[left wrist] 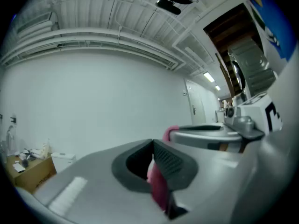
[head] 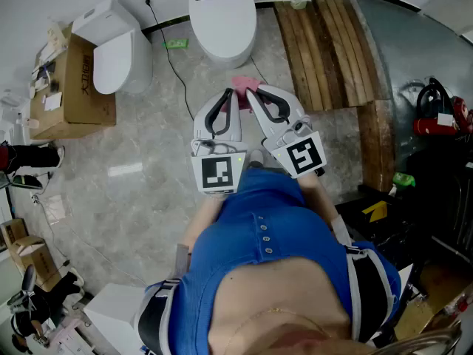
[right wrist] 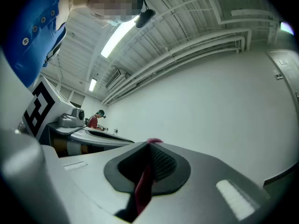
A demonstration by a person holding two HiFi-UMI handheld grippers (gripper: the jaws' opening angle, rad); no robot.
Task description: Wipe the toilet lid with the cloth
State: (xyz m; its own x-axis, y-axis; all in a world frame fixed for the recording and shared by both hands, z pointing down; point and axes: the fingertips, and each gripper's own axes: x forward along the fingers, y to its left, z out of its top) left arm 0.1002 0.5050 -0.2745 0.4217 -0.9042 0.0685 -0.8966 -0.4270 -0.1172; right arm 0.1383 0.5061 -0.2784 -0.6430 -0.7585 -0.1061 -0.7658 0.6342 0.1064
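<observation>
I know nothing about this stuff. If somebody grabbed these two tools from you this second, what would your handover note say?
Left hand-held gripper: shut on the pink cloth.
Right hand-held gripper: shut on the same cloth, close beside the left one.
Toilet lid: closed, straight ahead. The cloth sits just short of the toilet's front edge, not on the lid.
Done: cloth is gripped at both ends.
Left: bring the cloth onto the lid and wipe it; no wiping contact shows yet.
</observation>
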